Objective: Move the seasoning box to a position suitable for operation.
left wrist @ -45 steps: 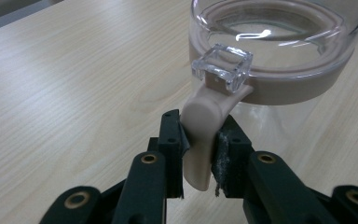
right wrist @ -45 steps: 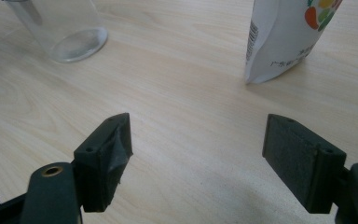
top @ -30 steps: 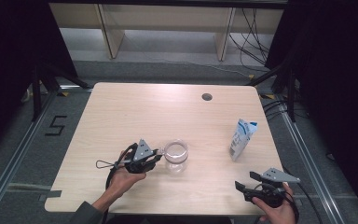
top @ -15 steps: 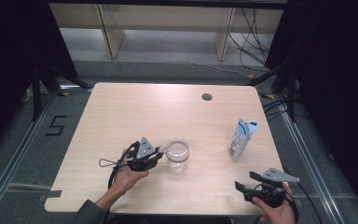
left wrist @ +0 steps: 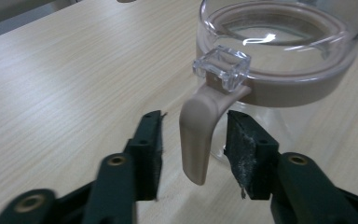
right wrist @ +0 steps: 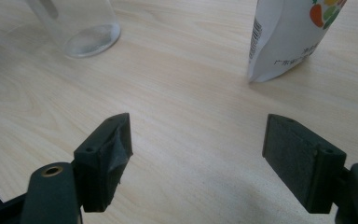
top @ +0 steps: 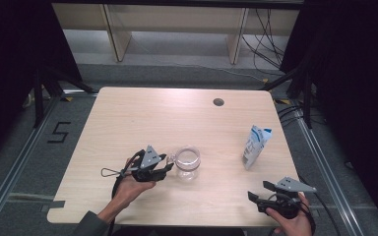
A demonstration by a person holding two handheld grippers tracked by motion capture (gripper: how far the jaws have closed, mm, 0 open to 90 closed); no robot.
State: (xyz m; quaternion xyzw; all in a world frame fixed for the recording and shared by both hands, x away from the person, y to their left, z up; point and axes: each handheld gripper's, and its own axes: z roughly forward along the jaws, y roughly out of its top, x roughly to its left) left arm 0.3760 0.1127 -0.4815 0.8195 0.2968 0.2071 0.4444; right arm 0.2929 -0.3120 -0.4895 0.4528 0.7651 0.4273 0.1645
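Glass pitcher (top: 187, 164) upright on table (top: 142, 118), well left of milk carton (top: 255, 146); left gripper (left wrist: 193, 154) jaws just opened, straddling its beige handle (left wrist: 196, 135) without pressing; right gripper (right wrist: 198, 154) near carton, jaws wide apart, holding nothing.

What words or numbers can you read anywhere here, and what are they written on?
"5": taped on the floor left of the table.
Barcode and small printed characters on the carton, under a fruit picture: too blurred to read.
Glass jug: no writing.
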